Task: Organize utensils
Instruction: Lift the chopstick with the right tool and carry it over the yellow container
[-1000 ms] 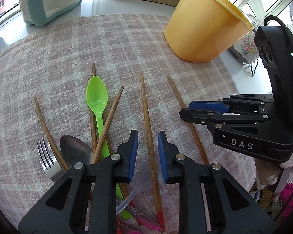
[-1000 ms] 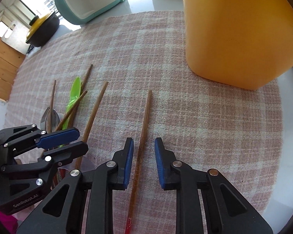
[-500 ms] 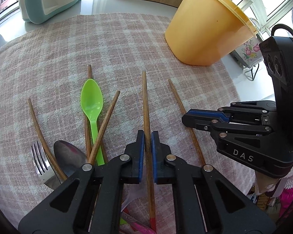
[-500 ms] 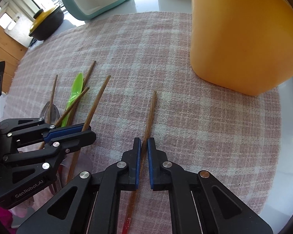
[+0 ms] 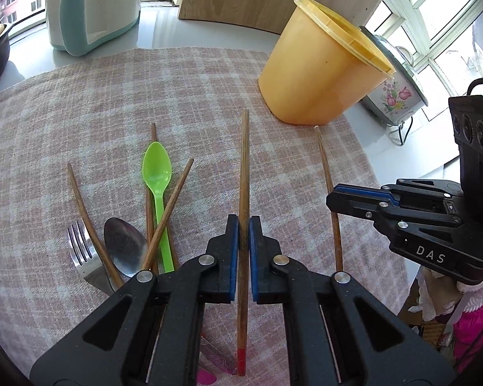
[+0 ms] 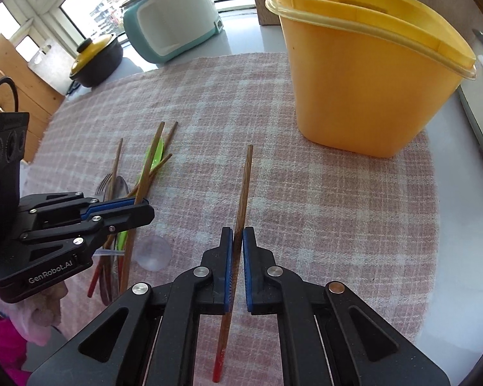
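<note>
In the left wrist view my left gripper [image 5: 244, 223] is shut on a brown wooden chopstick [image 5: 244, 160] with a red end, held above the plaid cloth [image 5: 80, 103]. My right gripper [image 6: 238, 236] is shut on a second red-ended chopstick [image 6: 245, 186], also raised. Each gripper shows in the other's view: the right gripper [image 5: 331, 197] on the right, the left gripper [image 6: 146, 211] on the left. A tall yellow container [image 6: 364, 90] stands open-topped at the far right of the cloth. A green plastic spoon [image 5: 157, 167], a fork [image 5: 80, 247], a metal spoon [image 5: 124, 246] and more chopsticks lie to the left.
A teal and white rice cooker [image 6: 174, 22] and a black pot with a yellow lid [image 6: 96, 61] stand beyond the cloth. A flowered cooker [image 5: 393, 93] sits behind the container. A clear plastic spoon [image 6: 153, 252] lies near the left gripper. A wooden board stands at the back.
Both grippers closed, each on the chopstick that lay between its jaws. Both then rose, taking the chopsticks up off the cloth.
</note>
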Available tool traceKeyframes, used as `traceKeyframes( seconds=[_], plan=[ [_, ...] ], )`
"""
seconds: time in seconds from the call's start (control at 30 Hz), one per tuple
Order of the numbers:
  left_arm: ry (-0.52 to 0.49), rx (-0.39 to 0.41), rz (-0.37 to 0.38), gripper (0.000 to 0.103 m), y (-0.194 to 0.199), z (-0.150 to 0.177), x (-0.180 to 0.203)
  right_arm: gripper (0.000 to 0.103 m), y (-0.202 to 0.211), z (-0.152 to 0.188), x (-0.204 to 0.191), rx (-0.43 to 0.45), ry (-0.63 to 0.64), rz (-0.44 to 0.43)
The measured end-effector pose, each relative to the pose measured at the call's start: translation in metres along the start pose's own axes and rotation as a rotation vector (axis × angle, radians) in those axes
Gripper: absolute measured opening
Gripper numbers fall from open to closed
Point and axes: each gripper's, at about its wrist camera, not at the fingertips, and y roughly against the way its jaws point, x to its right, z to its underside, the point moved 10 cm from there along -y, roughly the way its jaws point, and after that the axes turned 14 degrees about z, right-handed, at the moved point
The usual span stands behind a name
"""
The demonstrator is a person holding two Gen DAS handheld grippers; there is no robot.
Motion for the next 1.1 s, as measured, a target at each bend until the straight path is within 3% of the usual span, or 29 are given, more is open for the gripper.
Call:
traceKeyframes(
  seconds=[0.47, 1.1],
  plan=[
    [-0.088, 0.105, 0.010, 0.004, 0.054, -0.011, 0.041, 0.004, 0.076, -0.005, 0.006, 0.185, 0.009, 0.030],
    [-0.209, 0.248, 0.024, 0.004, 0.107, -0.072, 0.098, 0.004, 0.162, -0.053, 0.035, 0.407, -0.059, 0.041]
  ],
)
